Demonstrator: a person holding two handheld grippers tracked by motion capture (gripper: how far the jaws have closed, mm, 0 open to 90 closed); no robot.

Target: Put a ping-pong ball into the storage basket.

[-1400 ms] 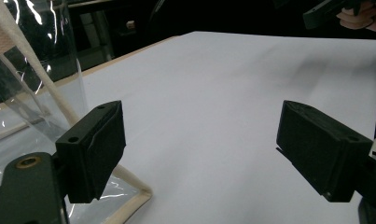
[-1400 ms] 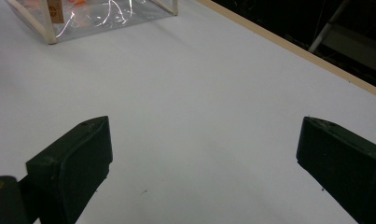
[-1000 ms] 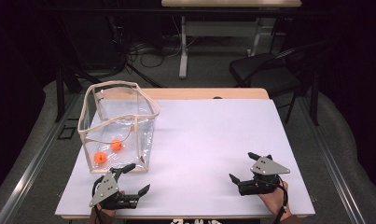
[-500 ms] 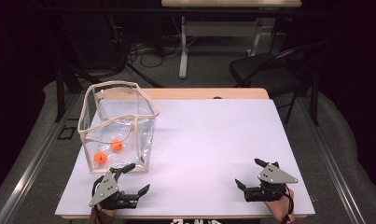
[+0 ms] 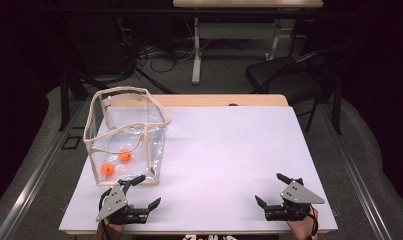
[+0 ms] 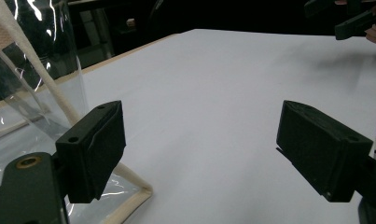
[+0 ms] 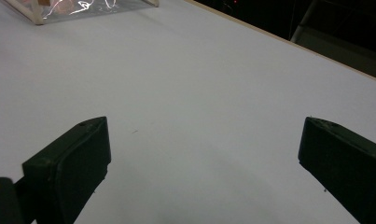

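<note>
A clear plastic bag (image 5: 126, 135) with cream trim stands upright on the left of the white table (image 5: 229, 150). Two orange balls (image 5: 107, 169) lie on its bottom. My left gripper (image 5: 148, 190) rests open at the front left, just in front of the bag's near corner (image 6: 129, 196), with nothing between its jaws. My right gripper (image 5: 273, 189) lies open near the front right edge, empty, over bare white surface. In the right gripper view the bag (image 7: 83, 8) sits far off at the top left.
A black chair (image 5: 289, 75) and a desk frame with cables stand on the floor beyond the table's far edge. A wooden strip (image 5: 219, 100) runs along the table's back. The other hand's gripper (image 6: 358, 18) sits at the top right of the left gripper view.
My right gripper has drawn back toward the front edge of the table. The left gripper and the bag have stayed put.
</note>
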